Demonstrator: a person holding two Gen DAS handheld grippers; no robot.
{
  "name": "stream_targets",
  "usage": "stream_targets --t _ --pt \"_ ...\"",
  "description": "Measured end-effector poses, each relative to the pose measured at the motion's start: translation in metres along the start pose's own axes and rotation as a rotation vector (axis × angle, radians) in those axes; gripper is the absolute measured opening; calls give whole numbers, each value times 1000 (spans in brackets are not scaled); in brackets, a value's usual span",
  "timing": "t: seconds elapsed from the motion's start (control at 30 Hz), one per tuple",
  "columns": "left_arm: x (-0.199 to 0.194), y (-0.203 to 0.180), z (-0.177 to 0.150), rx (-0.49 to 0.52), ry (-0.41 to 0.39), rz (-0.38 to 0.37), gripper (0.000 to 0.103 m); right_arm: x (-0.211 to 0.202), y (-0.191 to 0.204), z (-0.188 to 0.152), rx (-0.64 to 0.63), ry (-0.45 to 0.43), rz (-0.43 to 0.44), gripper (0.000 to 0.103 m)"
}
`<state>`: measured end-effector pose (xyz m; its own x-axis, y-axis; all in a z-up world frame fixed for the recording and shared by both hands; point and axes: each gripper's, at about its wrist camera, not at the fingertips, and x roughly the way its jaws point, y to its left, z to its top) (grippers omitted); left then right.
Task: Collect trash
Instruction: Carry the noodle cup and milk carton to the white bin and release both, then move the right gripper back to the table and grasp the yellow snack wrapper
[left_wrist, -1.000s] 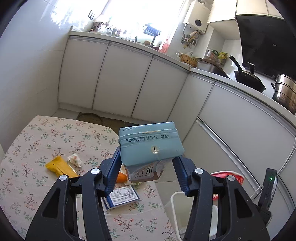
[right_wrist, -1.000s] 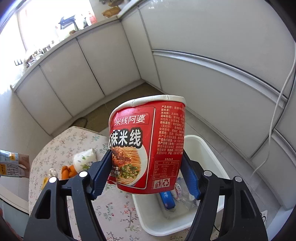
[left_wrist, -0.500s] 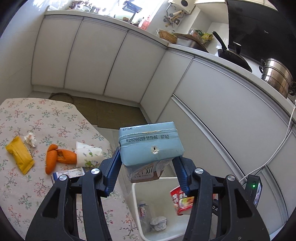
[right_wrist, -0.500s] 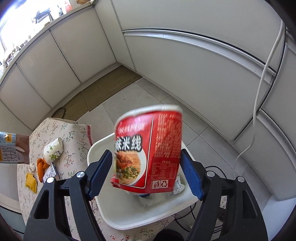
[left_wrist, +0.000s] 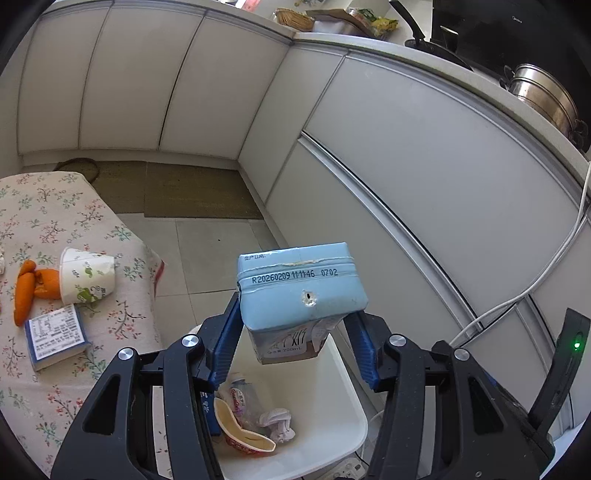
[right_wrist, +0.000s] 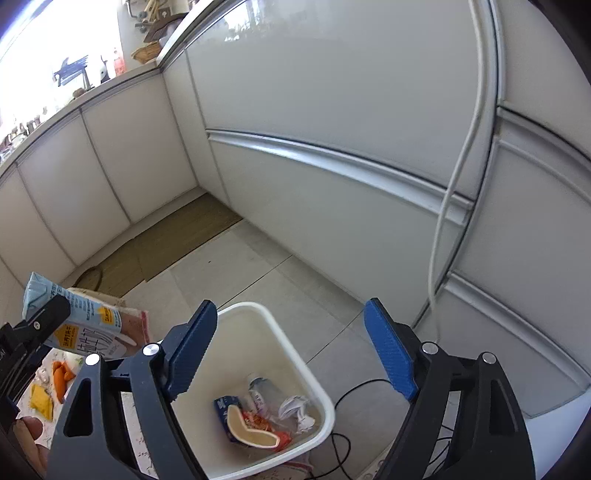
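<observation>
The blue milk carton (left_wrist: 301, 291) sits clamped between the left tool's (left_wrist: 295, 341) pads, above the near rim of the white bin (left_wrist: 347, 391) on the floor. Only the left view shows the tabletop's (left_wrist: 48, 398) edge with a paper cup (left_wrist: 86, 275), carrots (left_wrist: 31, 286) and a small box (left_wrist: 55, 336). The right tool (right_wrist: 291, 350) hangs over the bin, its jaws wide, just opened further, nothing between them; the red noodle cup (right_wrist: 255, 428) lies inside.

The red noodle cup (right_wrist: 255, 430), gripped a second ago, has been released by the right gripper (right_wrist: 291, 354), whose jaws have just been opening, and now lies in the white bin (right_wrist: 317, 391). The milk carton (left_wrist: 301, 291) has been carried over the bin's rim.
</observation>
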<state>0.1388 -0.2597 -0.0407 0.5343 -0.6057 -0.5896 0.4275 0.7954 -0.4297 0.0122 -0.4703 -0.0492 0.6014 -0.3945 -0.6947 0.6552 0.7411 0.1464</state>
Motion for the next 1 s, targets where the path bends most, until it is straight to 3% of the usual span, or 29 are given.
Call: stream_targets --t 0.2,0.4,0.47,0.6,0.83,1.0 --pt "24 -22 -8 42 59 -45 52 -11 -33 12 92 -75 -104 86" --pt "39 -33 -15 80 112 -43 55 -7 -44 17 119 -69 -122 87" --pt "40 -33 -15 79 112 -39 63 -8 -43 16 109 -80 -123 87" --pt "39 -32 -13 77 107 -35 70 -14 -40 17 87 -106 -135 88" --pt "35 -27 -13 87 100 3 75 -17 -32 17 73 -118 -128 90" --pt "20 -15 -11 89 64 86 84 -19 -15 15 44 -125 -109 93"
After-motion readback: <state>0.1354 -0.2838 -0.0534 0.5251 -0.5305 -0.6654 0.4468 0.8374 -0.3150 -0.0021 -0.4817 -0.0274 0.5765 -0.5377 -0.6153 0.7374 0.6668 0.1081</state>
